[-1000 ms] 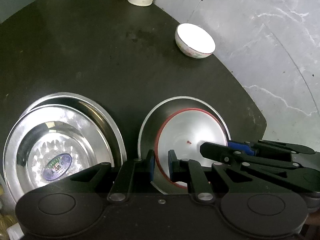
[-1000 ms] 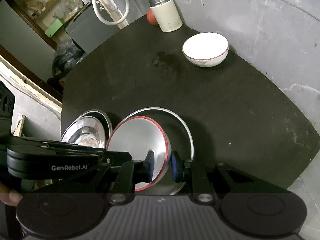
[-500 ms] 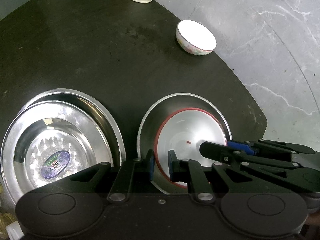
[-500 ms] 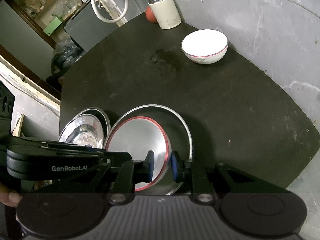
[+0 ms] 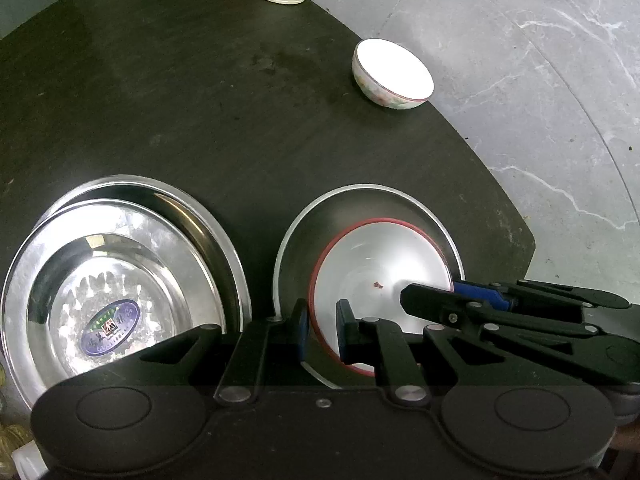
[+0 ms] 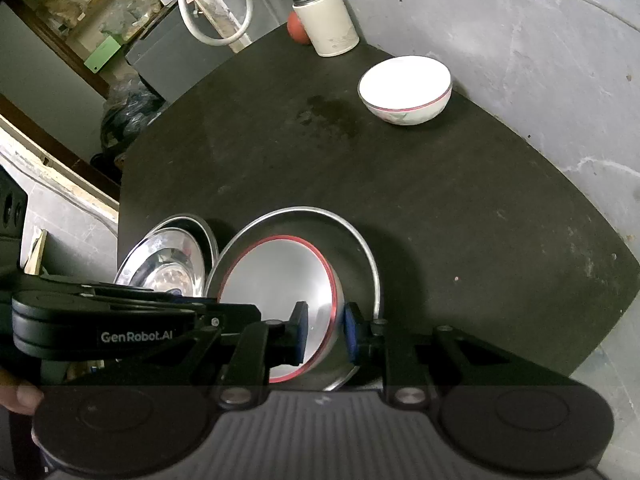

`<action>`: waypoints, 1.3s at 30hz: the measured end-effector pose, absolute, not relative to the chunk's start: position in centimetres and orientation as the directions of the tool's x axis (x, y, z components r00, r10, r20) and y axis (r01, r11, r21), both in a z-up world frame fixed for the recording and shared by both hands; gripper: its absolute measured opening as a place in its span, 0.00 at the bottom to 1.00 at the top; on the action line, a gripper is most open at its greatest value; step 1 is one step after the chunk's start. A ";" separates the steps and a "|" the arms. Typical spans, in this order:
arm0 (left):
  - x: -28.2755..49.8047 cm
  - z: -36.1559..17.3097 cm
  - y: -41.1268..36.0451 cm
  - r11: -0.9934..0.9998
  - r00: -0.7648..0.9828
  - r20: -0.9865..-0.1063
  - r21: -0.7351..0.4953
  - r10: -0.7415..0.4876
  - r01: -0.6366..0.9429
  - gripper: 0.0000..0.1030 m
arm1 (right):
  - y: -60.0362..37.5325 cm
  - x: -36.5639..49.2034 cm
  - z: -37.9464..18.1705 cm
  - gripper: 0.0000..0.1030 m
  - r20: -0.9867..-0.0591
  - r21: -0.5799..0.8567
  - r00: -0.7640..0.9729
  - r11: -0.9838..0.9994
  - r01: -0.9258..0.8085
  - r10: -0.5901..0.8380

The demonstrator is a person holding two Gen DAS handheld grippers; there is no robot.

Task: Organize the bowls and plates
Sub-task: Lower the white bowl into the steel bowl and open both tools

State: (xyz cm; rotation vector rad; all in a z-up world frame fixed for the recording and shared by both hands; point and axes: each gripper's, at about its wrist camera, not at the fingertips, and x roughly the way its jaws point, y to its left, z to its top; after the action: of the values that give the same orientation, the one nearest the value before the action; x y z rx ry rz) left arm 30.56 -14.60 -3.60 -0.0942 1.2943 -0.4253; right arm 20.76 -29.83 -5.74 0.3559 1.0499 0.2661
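Worktop: a round, dark, matte worktop (image 5: pixel 168 92) on a grey marbled floor (image 5: pixel 540 80).
Red-rimmed bowl: a white bowl with a thin red rim (image 5: pixel 380 260) sits inside a wide shallow steel plate (image 5: pixel 360 200) at the near edge of the worktop.
Left tool: the left tool (image 5: pixel 322 330) has its blue-padded fingers close together, one either side of the bowl's near rim; whether the pads press the rim cannot be told.
Right tool: the right tool (image 6: pixel 326 330) stands the same way at the bowl's right rim, one finger inside and one outside the wall, gap narrow; contact cannot be told.
Steel stack: two nested shiny steel dishes (image 5: pixel 116 272), the upper with a blue oval sticker (image 5: pixel 110 326), lie just left of the plate.
Far bowl: a white ceramic bowl with a red rim line (image 5: pixel 392 74) stands well apart, near the far right edge.
Left view only: the sticker, and the right tool reaching in over the bowl.
Right view only: a cream canister with a steel lid (image 6: pixel 326 20), its whole height; an orange ball (image 6: pixel 298 28) beside it; a white hose (image 6: pixel 216 12) and clutter beyond; a fingertip (image 6: pixel 20 396) at the lower left.
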 end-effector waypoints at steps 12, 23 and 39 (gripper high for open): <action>30.5 -3.6 -14.2 0.919 0.211 -0.908 -0.309 -0.361 0.244 0.14 | -29.9 20.5 -5.7 0.25 -0.791 0.412 0.481 0.910 -0.040 0.379; 30.4 -3.2 -13.9 0.924 0.224 -0.907 -0.305 -0.356 0.231 0.15 | -30.0 20.5 -5.5 0.27 -0.785 0.415 0.489 0.909 -0.039 0.380; 30.4 -1.8 -12.8 0.919 0.273 -0.884 -0.328 -0.380 0.219 0.26 | -30.4 20.2 -4.3 0.42 -0.760 0.423 0.526 0.905 -0.047 0.383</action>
State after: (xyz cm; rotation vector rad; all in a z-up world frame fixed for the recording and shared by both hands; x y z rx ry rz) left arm 30.37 -12.84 -1.82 -0.1513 1.2308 -0.4047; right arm 20.18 -30.42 -4.26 0.3746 0.9892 0.2644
